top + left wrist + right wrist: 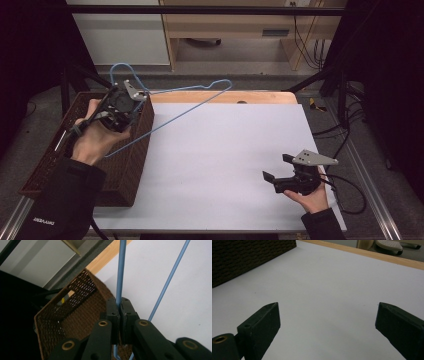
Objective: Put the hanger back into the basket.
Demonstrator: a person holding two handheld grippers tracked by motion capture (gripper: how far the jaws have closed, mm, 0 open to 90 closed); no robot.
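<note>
I keep the blue wire hanger (172, 102) lifted above the woven basket (131, 165), its wire pinched tight in my left claw (119, 305) so it does not swing, while my right claw (278, 167) waits with jaws apart over the bench (220, 150), well right of the basket.

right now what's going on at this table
A person holds tongs in each hand. The left tongs are shut on a blue wire hanger, holding it in the air over the brown basket at the left of the table. The right tongs sit open and empty above the white mat, near its right edge.
</note>
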